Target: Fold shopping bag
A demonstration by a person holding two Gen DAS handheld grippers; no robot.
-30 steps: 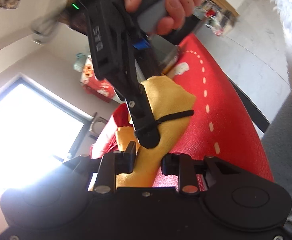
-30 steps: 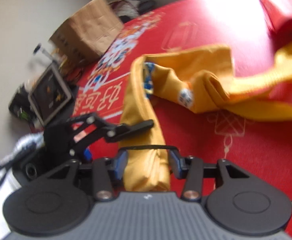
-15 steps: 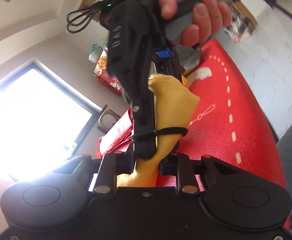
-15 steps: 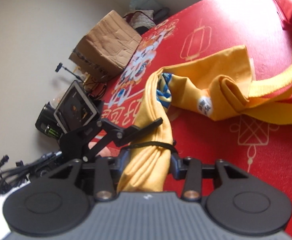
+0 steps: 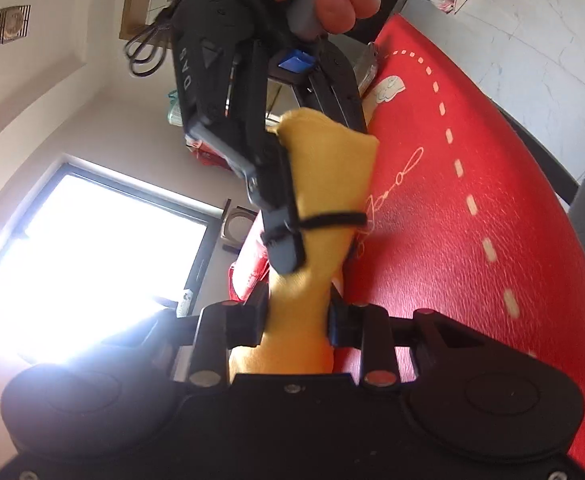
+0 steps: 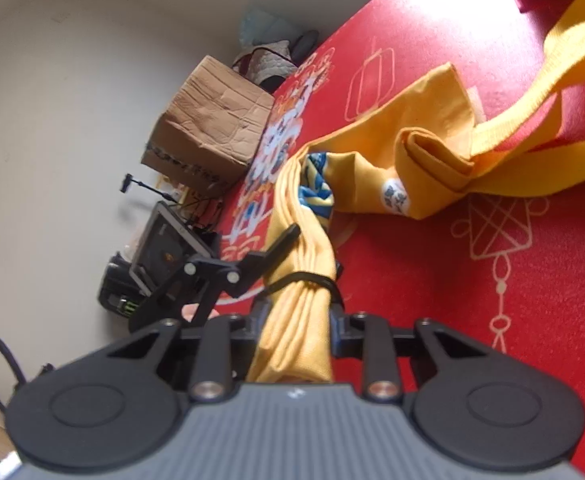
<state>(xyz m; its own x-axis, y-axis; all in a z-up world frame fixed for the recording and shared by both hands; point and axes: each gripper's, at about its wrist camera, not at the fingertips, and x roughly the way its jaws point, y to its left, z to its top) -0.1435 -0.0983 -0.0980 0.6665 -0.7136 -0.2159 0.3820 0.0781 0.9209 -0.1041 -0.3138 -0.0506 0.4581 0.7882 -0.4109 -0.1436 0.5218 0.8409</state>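
Bunching bag (image 5: 316, 216) betw. both hand-held grippers (image 5: 298, 316)

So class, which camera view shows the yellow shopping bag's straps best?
The right wrist view. There the straps run across the red tablecloth from the bunched yellow shopping bag held in the right tool. The left wrist view shows only a clamped wad of fabric in the left tool, no straps.

We see a bright window (image 5: 92, 256) at the left, pale walls (image 6: 52, 100), and a brown box (image 6: 208, 128) upper left.
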